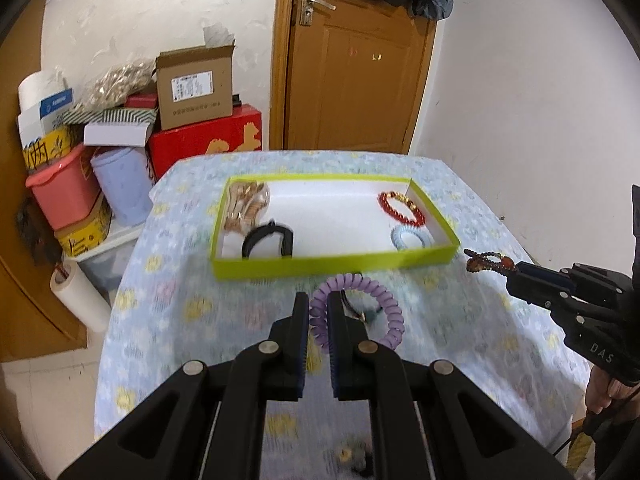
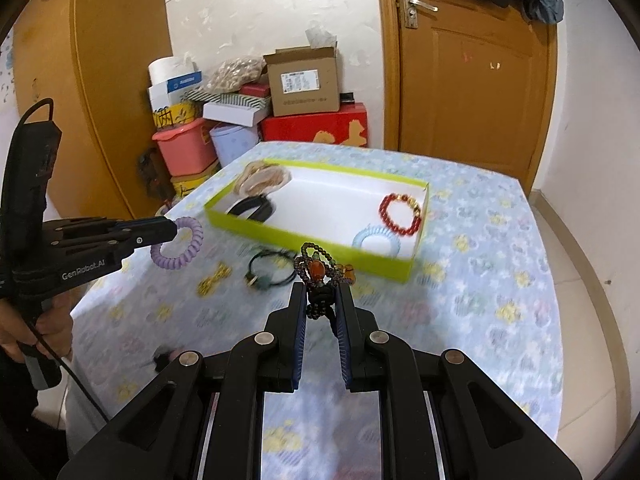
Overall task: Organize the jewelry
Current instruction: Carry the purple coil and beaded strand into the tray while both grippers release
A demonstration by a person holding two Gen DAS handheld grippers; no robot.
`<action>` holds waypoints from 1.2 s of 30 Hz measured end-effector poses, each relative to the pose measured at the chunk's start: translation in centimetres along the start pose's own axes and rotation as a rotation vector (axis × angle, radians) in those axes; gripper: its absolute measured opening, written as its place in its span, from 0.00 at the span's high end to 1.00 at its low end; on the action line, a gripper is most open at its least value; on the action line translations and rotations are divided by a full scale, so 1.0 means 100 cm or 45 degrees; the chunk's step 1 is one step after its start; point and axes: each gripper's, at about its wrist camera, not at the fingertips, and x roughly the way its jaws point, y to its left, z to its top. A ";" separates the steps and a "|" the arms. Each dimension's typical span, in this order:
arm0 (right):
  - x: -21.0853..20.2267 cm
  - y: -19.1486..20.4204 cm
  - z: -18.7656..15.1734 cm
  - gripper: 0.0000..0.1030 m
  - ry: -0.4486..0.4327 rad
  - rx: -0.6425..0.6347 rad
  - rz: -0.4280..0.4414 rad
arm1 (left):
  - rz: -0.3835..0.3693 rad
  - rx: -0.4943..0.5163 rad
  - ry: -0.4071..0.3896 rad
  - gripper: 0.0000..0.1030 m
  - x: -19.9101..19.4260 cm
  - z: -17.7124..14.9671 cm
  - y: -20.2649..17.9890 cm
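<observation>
A lime-green tray (image 1: 332, 265) (image 2: 304, 236) on the flowered tablecloth holds a red bead bracelet (image 1: 402, 208) (image 2: 400, 214), a light blue coil hair tie (image 1: 412, 238) (image 2: 376, 240), black bands (image 1: 268, 242) (image 2: 252, 208) and a pale bundle (image 1: 246, 206) (image 2: 262, 178). My left gripper (image 1: 318, 300) (image 2: 174, 229) is shut on a purple coil hair tie (image 1: 384, 300) (image 2: 176, 246), held above the cloth. My right gripper (image 2: 322, 290) (image 1: 514, 270) is shut on a dark beaded bracelet with an orange stone (image 2: 318, 270) (image 1: 486, 262), in front of the tray.
On the cloth in front of the tray lie a black cord tie with a green charm (image 2: 268, 270) and a gold piece (image 2: 212, 280). Boxes and bins (image 1: 120, 140) are stacked beyond the table's left side. A wooden door (image 1: 352, 60) stands behind.
</observation>
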 end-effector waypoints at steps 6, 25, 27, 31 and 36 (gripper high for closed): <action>0.020 -0.016 0.024 0.86 -0.004 -0.003 -0.021 | 0.004 0.013 0.003 0.91 0.025 0.028 0.005; 0.142 -0.060 0.084 0.86 0.099 -0.002 -0.023 | 0.059 0.062 0.099 0.91 0.143 0.088 0.007; 0.155 -0.064 0.087 0.86 0.120 0.001 -0.017 | 0.065 0.049 0.115 0.91 0.154 0.091 0.010; 0.176 -0.071 0.090 0.86 0.152 0.006 -0.012 | 0.092 0.054 0.137 0.91 0.171 0.094 0.013; 0.193 -0.072 0.088 0.85 0.186 0.030 0.020 | 0.111 0.046 0.171 0.91 0.187 0.093 0.016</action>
